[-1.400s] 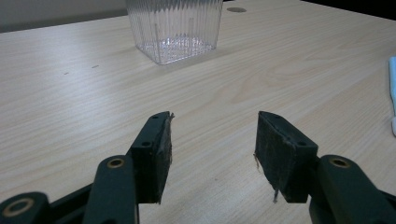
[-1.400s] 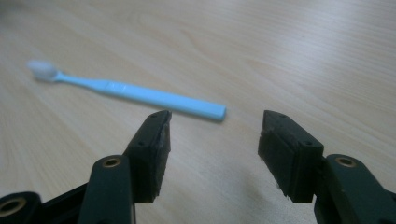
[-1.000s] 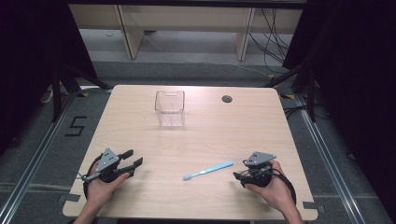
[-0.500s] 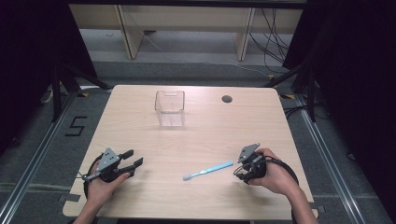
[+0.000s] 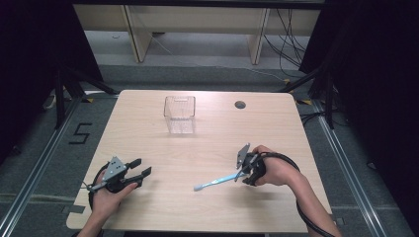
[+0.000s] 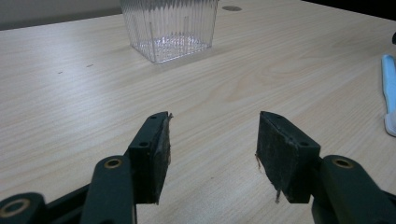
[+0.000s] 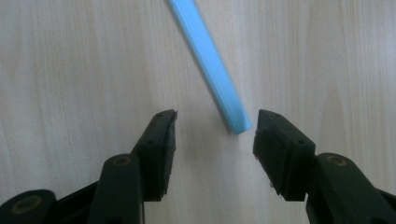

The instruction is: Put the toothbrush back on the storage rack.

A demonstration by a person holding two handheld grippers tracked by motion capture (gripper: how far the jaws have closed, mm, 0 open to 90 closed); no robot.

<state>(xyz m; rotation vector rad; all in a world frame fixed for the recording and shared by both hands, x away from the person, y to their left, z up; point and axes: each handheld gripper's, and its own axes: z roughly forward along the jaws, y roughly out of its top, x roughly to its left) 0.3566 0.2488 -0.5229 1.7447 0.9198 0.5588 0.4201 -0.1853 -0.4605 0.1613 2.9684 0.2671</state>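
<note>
The right gripper (image 5: 239, 174) is now sitting at the handle end of the blue toothbrush (image 5: 216, 182), in the lower right of the high view, having travelled leftward from its spot nearer the table's right edge a second ago. Its jaws have just been closing, and in the right gripper view the handle tip (image 7: 236, 122) is lying between them, closer to the right-hand pad (image 7: 275, 149), with a gap showing on both sides, so the claw is released and not yet pinching anything. That is putting the pickup within reach: judging from this, the grasp is the step in hand, and the jaws are only needing to close a little further on the handle. The toothbrush is lying flat on the wooden table (image 5: 296, 128), slanting from its white head at lower centre up toward the right gripper. The left gripper (image 5: 140, 167) is resting in the lower left of the high view, where it was a second ago, its claw parted and holding nothing. A clear ribbed plastic container (image 5: 180, 114) is standing upright at upper centre, well apart from the toothbrush, and a small round hole (image 5: 240, 104) is showing in the tabletop to its right. Nothing is lying between the toothbrush and the container.
</note>
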